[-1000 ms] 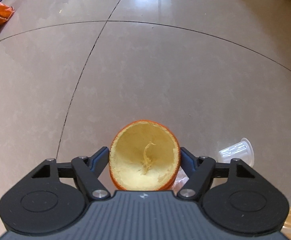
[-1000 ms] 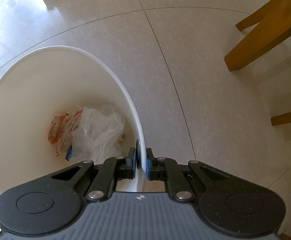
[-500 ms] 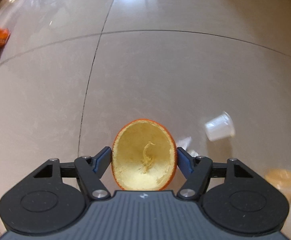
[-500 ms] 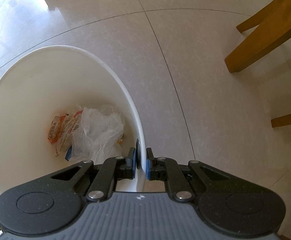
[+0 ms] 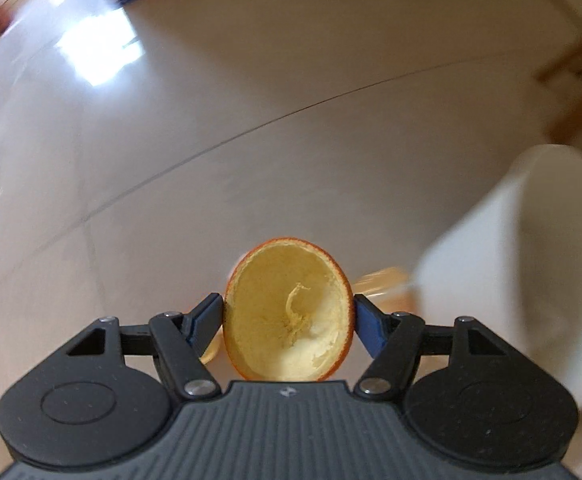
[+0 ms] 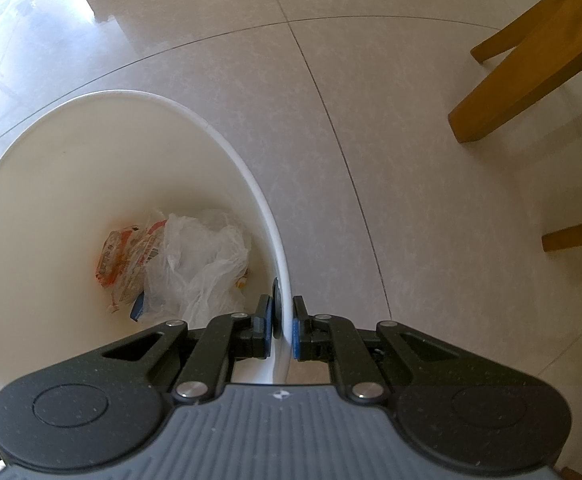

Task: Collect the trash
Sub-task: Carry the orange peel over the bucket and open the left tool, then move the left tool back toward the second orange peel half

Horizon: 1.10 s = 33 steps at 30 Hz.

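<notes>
The left gripper point(image 5: 288, 316) is clenched on a hollow half orange peel point(image 5: 287, 312), its 2 blue-padded fingers point(image 5: 205, 322) pressing the rind from either side while the pale, pithy inside faces the camera. The peel hangs above the glossy beige tiled floor point(image 5: 251, 100), and that view is smeared by motion. At the right of it stands the white plastic trash bin point(image 5: 503, 280), blurred, near the peel but apart from it. The right gripper point(image 6: 282, 322) is closed on the bin's thin white rim point(image 6: 279, 240) — 1 finger inside the wall, 1 outside. Down in the bin lie a crumpled clear plastic bag point(image 6: 199, 264) and, touching its left side, an orange-and-white printed wrapper point(image 6: 125, 260). Far right on the floor stand yellow-brown wooden furniture legs point(image 6: 531, 64), well apart from the bin.
</notes>
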Tool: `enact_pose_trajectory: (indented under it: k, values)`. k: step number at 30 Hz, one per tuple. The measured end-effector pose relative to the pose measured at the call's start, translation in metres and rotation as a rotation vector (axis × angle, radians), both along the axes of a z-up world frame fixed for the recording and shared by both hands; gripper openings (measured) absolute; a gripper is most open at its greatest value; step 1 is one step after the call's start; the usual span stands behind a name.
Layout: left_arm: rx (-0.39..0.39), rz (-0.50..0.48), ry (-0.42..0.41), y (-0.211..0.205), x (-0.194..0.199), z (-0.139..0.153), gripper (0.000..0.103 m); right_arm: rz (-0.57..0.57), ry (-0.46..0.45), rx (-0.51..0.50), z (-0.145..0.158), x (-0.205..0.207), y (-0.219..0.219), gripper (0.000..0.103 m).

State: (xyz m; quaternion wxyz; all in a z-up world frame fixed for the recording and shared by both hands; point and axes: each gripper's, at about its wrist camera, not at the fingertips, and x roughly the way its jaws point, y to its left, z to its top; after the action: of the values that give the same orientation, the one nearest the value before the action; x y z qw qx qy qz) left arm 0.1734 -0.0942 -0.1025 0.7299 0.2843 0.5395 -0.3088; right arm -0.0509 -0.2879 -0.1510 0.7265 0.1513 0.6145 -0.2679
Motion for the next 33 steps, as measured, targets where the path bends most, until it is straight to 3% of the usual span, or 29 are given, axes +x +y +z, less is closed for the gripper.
enact_pose_trajectory:
  k: [7,11,14,16,22,33]
  values:
    - [-0.097,-0.241,0.033,-0.071,-0.067,0.045,0.070,0.003,0.000,0.000,0.000,0.000,0.000,0.011]
    - [-0.131,-0.319,0.060,-0.104,-0.094,0.046,0.074,0.003,-0.001,0.001,0.000,0.000,0.000,0.011]
    - [-0.145,-0.352,0.055,-0.116,-0.103,0.041,0.083,0.004,-0.001,0.001,0.000,0.000,0.000,0.011]
    - [-0.152,-0.358,0.034,-0.118,-0.105,0.039,0.089,0.005,-0.002,0.002,0.000,0.000,0.000,0.011]
    - [-0.147,-0.313,0.050,-0.122,-0.103,0.038,0.093,0.009,-0.005,0.000,0.000,-0.001,0.001,0.011]
    - [-0.115,-0.191,0.009,-0.069,-0.057,0.028,0.094,0.009,-0.003,-0.001,0.001,-0.001,0.001,0.012]
